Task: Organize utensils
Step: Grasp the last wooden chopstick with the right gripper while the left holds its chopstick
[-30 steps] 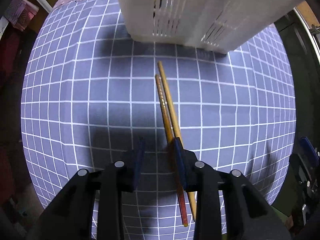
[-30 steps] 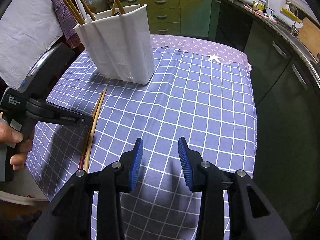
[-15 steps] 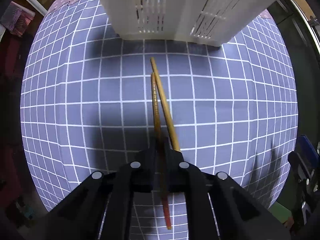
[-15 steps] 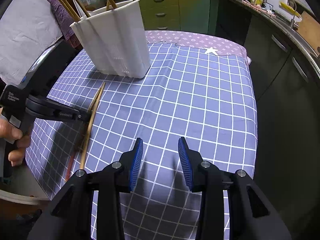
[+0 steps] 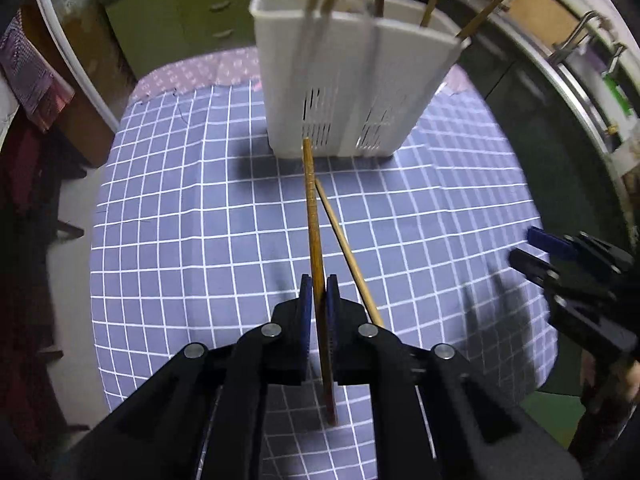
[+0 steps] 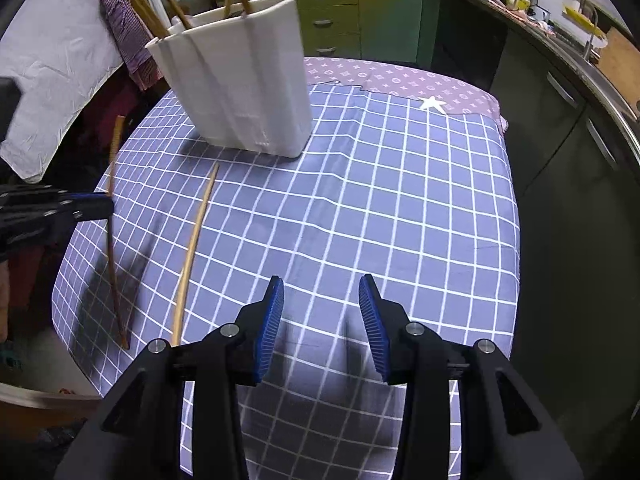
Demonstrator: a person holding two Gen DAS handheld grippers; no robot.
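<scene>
Between the blue fingers of the left gripper, a dark chopstick is pinched, raised off the cloth and pointing toward the white utensil holder. A lighter chopstick lies flat on the checked counter, near the holder. The right gripper hovers above the counter, fingers spread and holding nothing

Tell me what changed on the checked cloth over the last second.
The left tool shut on the darker chopstick and lifted it off the cloth, toward the white holder. The lighter chopstick stayed lying there; the right tool stayed open and empty.
</scene>
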